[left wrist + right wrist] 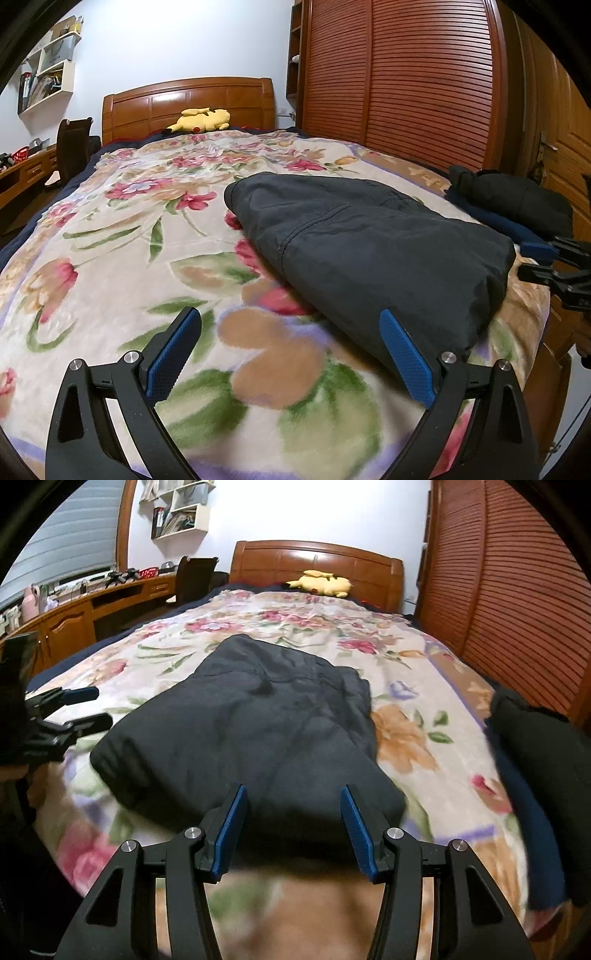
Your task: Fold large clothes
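Both claws are hovering over the bed with their jaws apart and nothing between the blue pads. Seen from its own camera, the left claw [290, 326] is standing wide open above the floral blanket [122, 236], its right pad just reaching the near corner of the dark folded garment [369, 240] without gripping it; whether it is actually touching the cloth cannot be told. From the right wrist view, the right claw [293, 805] is sitting released at the near edge of that same garment [251, 731], with the fabric showing in the gap between the pads, which are not pressing on it. The picture there is blurred toward the bottom. The garment is lying folded into a thick bundle on the blanket, near the foot of the bed and toward the wardrobe side, with a seam running across its top. A second pile of dark clothes [517, 203], black over navy, is resting at the bed's edge beside the slatted wardrobe [406, 74]. Each claw is appearing at the margin of the other's view, one on either side of the garment. A yellow plush toy [201, 120] is lying against the wooden headboard [155, 103] at the far end, and a wooden counter [74, 613] is running along the wall beside the bed.
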`<state>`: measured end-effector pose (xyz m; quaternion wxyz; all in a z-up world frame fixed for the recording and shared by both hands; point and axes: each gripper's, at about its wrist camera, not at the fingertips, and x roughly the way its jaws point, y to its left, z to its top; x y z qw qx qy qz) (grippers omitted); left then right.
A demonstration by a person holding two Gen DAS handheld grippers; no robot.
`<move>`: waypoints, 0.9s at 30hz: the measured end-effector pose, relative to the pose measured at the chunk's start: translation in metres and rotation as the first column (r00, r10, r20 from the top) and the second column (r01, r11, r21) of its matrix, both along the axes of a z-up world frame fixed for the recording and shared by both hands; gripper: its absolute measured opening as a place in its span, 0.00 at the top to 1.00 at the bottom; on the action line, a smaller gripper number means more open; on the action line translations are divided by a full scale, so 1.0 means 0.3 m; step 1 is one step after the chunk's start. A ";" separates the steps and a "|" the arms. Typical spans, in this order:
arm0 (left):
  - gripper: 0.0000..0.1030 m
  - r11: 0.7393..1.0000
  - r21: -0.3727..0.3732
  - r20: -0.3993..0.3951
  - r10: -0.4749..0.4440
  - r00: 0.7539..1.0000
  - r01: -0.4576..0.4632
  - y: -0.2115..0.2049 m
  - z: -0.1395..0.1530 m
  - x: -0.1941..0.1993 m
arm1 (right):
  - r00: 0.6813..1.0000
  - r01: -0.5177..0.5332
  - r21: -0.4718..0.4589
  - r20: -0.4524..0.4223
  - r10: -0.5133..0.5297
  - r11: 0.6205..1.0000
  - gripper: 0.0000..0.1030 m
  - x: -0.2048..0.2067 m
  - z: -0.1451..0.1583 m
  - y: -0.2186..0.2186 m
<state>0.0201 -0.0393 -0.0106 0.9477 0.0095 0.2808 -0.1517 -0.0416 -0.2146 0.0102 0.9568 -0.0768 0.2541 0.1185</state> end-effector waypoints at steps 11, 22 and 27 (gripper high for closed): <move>0.05 1.000 0.005 -0.002 0.004 1.000 -0.004 0.001 -0.007 -0.007 | 0.996 0.081 0.063 -0.033 -0.079 0.995 0.47 -0.057 -0.055 -0.095; 0.05 1.000 -0.017 -0.036 0.016 0.999 -0.017 0.026 0.020 0.046 | 0.994 0.078 0.105 -0.084 -0.069 0.991 0.47 0.068 -0.119 -0.091; 0.05 0.999 -0.035 -0.068 0.025 0.997 -0.028 0.045 0.041 0.100 | 0.995 0.069 0.119 -0.073 -0.061 0.990 0.47 0.103 -0.142 -0.089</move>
